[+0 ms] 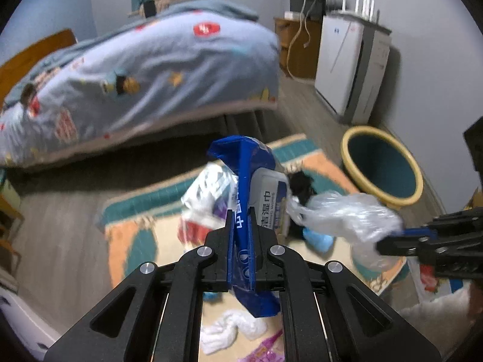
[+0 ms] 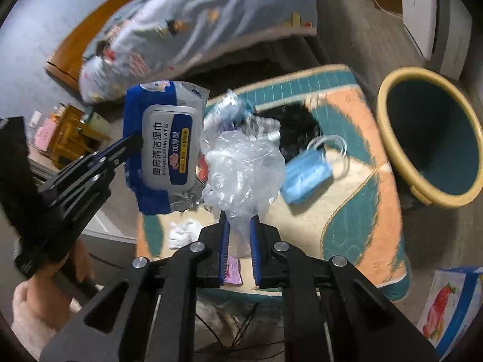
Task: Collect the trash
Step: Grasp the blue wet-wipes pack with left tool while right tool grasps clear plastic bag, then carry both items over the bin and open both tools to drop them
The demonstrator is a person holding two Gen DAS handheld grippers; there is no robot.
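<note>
Blue wipes pack (image 1: 241, 211), seen edge-on from my left wrist, is clamped between the jaws of my left gripper (image 1: 241, 220) and lifted clear of the rug (image 1: 132, 241). At the right edge my right gripper (image 1: 383, 246) grips a clear bag (image 1: 347, 214). The rug is patterned in cream, orange and teal and lies on grey plank flooring (image 1: 60, 211). On it lie a white tissue (image 1: 232, 328), a pink wrapper (image 1: 265, 350), a blue mask (image 1: 318, 241) and a dark bundle (image 1: 302, 184). A bin (image 1: 382, 166) with a yellow rim and teal inside stands on the floor just beside the rug's far right corner. Behind, a bed (image 1: 145, 75) carries a pale blue printed quilt; a white appliance (image 1: 350, 63) stands against the right wall.

From my right wrist, my right gripper (image 2: 240, 226) is clenched on the neck of the clear bag (image 2: 241, 169), which bulges above the pads, off the rug. To the left, my left gripper (image 2: 135, 143) holds the wipes pack (image 2: 166, 144), its grey lid facing this camera. Below them the rug (image 2: 347, 211) bears the mask (image 2: 305, 178), the tissue (image 2: 184, 229), the wrapper (image 2: 234, 271) and the dark bundle (image 2: 297, 126). The bin (image 2: 428, 132) stands right of the rug, touching or nearly touching its edge. A printed box (image 2: 449, 304) lies on the floor at lower right, and a wooden stool (image 2: 72, 138) stands at far left near the bed (image 2: 196, 24).
</note>
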